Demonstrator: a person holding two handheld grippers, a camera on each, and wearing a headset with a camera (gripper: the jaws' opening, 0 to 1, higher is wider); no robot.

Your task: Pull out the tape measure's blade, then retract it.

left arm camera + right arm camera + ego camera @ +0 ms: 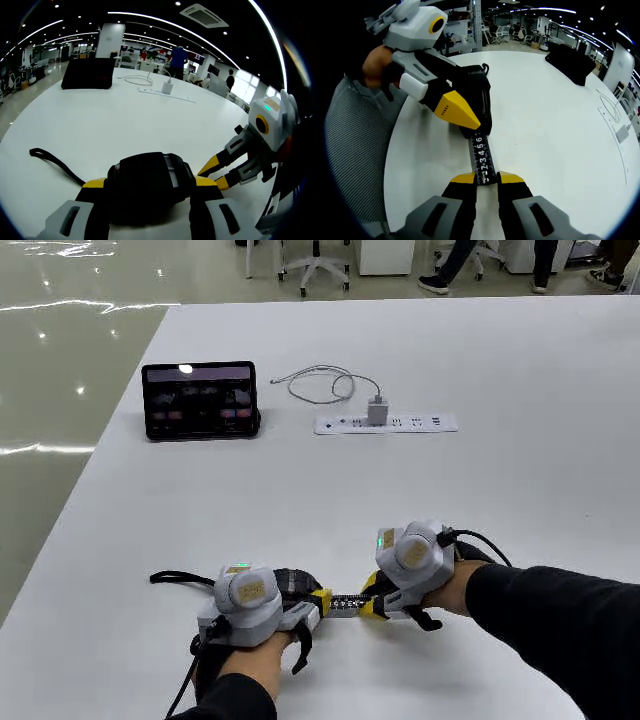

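Note:
The black tape measure [292,586] [147,170] [479,95] lies on the white table near its front edge. My left gripper [306,598] [150,186] is shut on its body, one yellow-tipped jaw on each side. A short length of blade [346,603] [481,156], with numbers showing, runs out of the case to the right. My right gripper [370,604] [486,178] is shut on the blade's end, close to the case. The right gripper [216,171] also enters the left gripper view from the right. The case's black strap [176,578] [50,160] trails off to the left.
A dark tablet [200,400] stands propped at the back left. A white power strip [386,424] with a charger and a looped cable [322,386] lies behind the work. The table's left edge [95,465] drops to a glossy floor.

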